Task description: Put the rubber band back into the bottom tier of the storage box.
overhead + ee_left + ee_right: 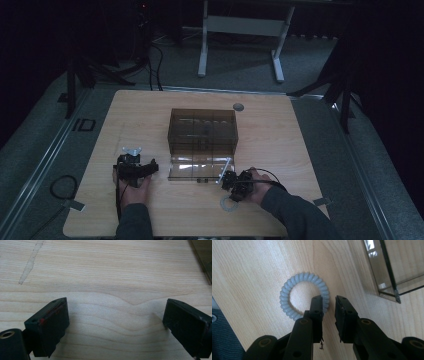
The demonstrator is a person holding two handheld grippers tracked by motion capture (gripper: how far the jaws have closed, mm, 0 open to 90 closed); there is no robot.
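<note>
Coiled hair tie, pale grey-blue, lies flat on the wooden table near its front edge, just beside the right gripper. That gripper's jaws stand a little apart above the ring's near arc, one jaw overlapping the coil; nothing is clamped. In the high view the hair tie sits just in front of the right gripper, close to the smoked clear box, whose front flap lies open on the table. The left gripper rests over bare wood, jaws wide apart. Table surface is light woodgrain with a faint scuff mark. Beyond it: grey carpet, a white desk frame, dark surroundings.
</note>
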